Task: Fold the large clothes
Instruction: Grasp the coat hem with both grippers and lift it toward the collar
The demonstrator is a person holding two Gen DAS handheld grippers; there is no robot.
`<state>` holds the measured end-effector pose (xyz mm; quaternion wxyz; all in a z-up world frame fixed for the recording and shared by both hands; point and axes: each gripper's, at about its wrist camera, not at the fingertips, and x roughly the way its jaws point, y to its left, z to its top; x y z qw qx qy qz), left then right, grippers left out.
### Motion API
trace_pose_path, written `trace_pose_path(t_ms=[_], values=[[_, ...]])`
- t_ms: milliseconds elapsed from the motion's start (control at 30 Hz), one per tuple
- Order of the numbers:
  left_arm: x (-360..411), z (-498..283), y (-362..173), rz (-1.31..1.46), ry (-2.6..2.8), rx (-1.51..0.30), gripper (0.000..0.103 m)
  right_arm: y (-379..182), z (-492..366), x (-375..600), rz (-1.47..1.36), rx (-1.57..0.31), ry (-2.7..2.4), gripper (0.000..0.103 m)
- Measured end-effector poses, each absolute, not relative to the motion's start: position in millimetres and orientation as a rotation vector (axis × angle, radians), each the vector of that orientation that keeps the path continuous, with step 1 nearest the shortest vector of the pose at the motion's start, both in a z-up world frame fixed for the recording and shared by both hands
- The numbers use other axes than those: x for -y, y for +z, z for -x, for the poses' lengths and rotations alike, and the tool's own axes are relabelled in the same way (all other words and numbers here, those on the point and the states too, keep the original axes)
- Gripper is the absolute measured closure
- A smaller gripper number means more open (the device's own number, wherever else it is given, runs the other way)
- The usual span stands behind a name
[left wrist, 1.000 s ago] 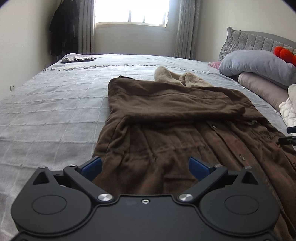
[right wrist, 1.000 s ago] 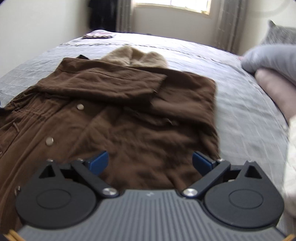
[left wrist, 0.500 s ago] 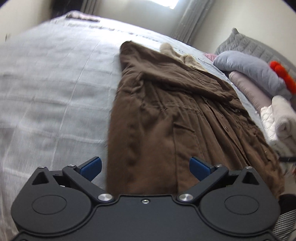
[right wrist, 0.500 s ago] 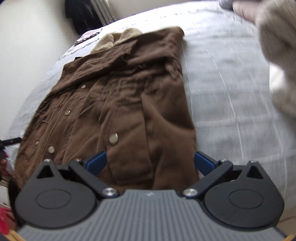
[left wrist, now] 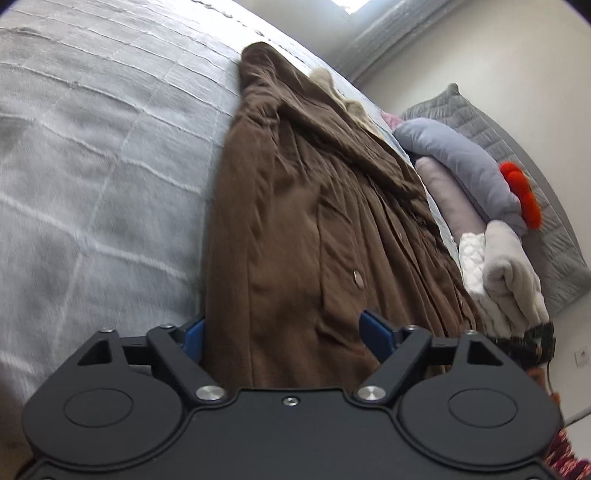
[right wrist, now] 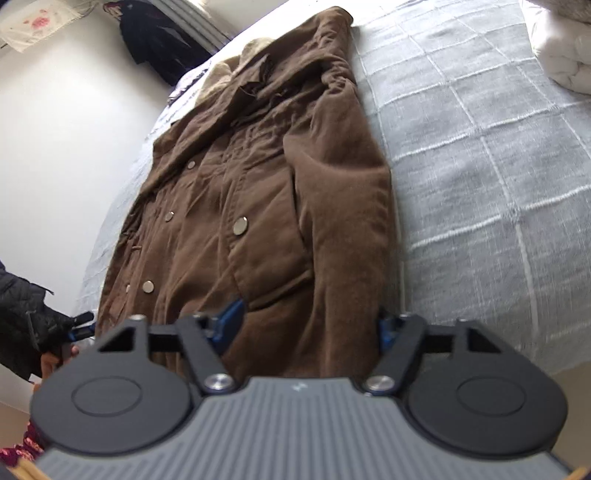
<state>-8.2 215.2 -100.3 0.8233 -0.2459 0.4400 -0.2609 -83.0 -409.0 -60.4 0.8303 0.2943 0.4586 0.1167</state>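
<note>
A large brown coat with metal snaps and a beige fur collar lies lengthwise on the bed, sleeves folded in; it also shows in the right wrist view. My left gripper is open at the coat's near left hem corner, blue pads either side of the fabric. My right gripper is open at the near right hem corner, straddling the fabric. The left gripper shows at the far left of the right wrist view.
The bed has a pale grey quilted cover. Pillows, a red plush and folded white bedding lie along the headboard side. Dark clothes hang on the far wall.
Both grippers have drawn back from the coat's middle down to its near hem and tilted, one at each corner. The coat itself has not moved.
</note>
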Motion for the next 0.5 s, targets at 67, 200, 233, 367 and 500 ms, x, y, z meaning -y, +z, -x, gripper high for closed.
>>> trace_pose_path(t_ms=[67, 200, 233, 367, 500], values=[[-213.4, 16.9, -98.5, 0.526, -0.574, -0.947, 0.03, -58.5, 83.6, 401.0, -0.601, -1.0, 0.264, 0.052], [-210.6, 35.9, -98.1, 0.507, -0.591, -0.985, 0.043, -51.4, 89.3, 390.1, -0.549, -1.003, 0.232, 0.07], [-209.3, 40.7, -97.2, 0.484, -0.583, -0.992, 0.051, -49.7, 92.0, 388.6, -0.543, -0.996, 0.234, 0.072], [-209.1, 51.8, -94.4, 0.462, -0.555, -1.016, 0.08, -40.3, 101.8, 385.6, -0.516, -0.957, 0.227, 0.091], [-210.6, 65.7, -82.3, 0.503, -0.544, -0.918, 0.085, -20.7, 111.6, 382.2, -0.535, -0.849, 0.192, 0.096]])
